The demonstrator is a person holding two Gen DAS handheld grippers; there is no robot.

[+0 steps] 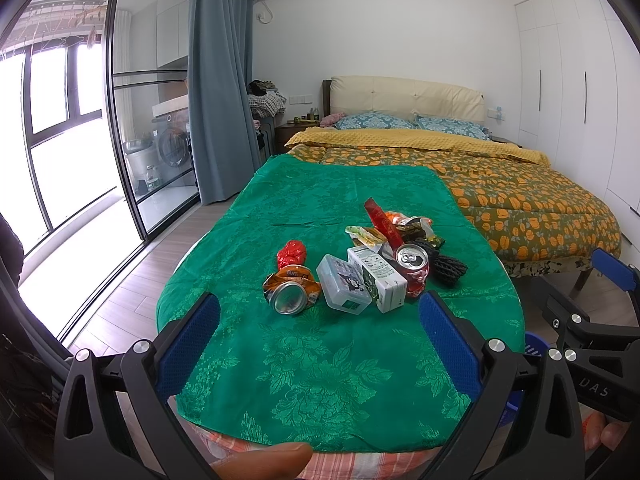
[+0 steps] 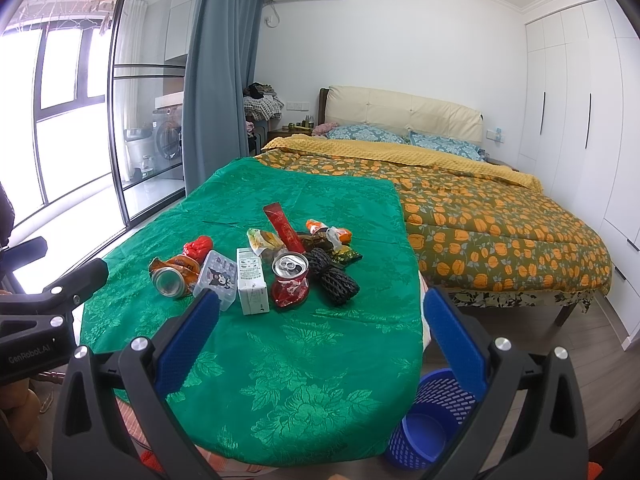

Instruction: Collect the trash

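A pile of trash lies on the green cloth of the table (image 1: 312, 360): a crushed orange can (image 1: 289, 294), a crumpled red wrapper (image 1: 291, 254), a clear plastic box (image 1: 344, 289), a white carton (image 1: 378, 280), a crushed red can (image 1: 413, 270), black foam netting (image 1: 448, 268) and a red sachet (image 1: 382, 220) among snack wrappers. My left gripper (image 1: 320, 320) is open and empty, just short of the pile. My right gripper (image 2: 320, 316) is open and empty, beside the carton (image 2: 251, 280) and red can (image 2: 290, 278). A blue mesh bin (image 2: 432, 428) stands on the floor at the table's right.
A bed (image 2: 480, 216) with an orange-flowered quilt stands behind and right of the table. White wardrobes (image 2: 580, 100) line the right wall. A grey curtain (image 1: 218, 80) and glass sliding doors (image 1: 152, 120) are to the left. The right gripper's body shows in the left wrist view (image 1: 580, 328).
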